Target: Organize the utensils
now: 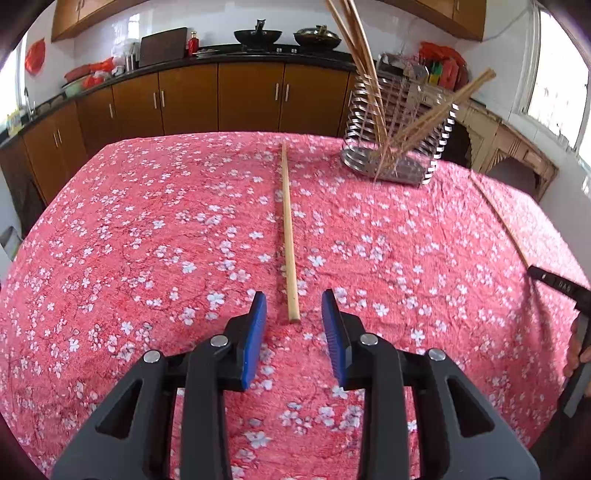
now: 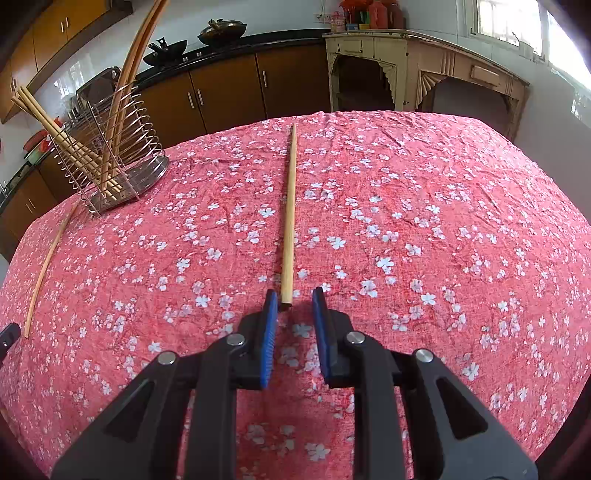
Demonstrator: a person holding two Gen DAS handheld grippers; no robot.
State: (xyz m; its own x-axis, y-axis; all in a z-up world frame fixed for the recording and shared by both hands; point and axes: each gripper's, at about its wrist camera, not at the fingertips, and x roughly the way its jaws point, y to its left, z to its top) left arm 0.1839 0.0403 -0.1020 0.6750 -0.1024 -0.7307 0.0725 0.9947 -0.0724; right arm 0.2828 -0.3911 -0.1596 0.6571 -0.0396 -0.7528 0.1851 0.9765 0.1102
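Covering the whole table, a pink blossom-print tablecloth (image 1: 147,240) hides the tabletop in both views and runs out of frame at the lower edges. Standing on it, a wire utensil holder (image 1: 397,129) with wooden chopsticks leaning inside; upper ends of the taller sticks cut off by the top of the left wrist view, and where their lower ends rest blurred behind the wires. Beyond the table, brown kitchen cabinets (image 1: 251,96) under a dark counter, two woks (image 1: 258,36) small and hard to read.

Seen only from the right wrist: a cream carved sideboard (image 2: 424,70) in full, merely a sliver in the other view. Seen only from the left wrist: a sliver of the other black tool and part of a hand at the right edge, cropped.

Lying flat on the cloth, two pale, slender, tapering wooden chopsticks, well apart. Left chopstick (image 1: 287,236) with its thick end just ahead of the left gripper (image 1: 293,302), jaws parted, pads not touching it. Right chopstick (image 2: 289,218) with its thick end just between the tips of the right gripper (image 2: 294,299), jaws parted, blue pads clear of the wood.
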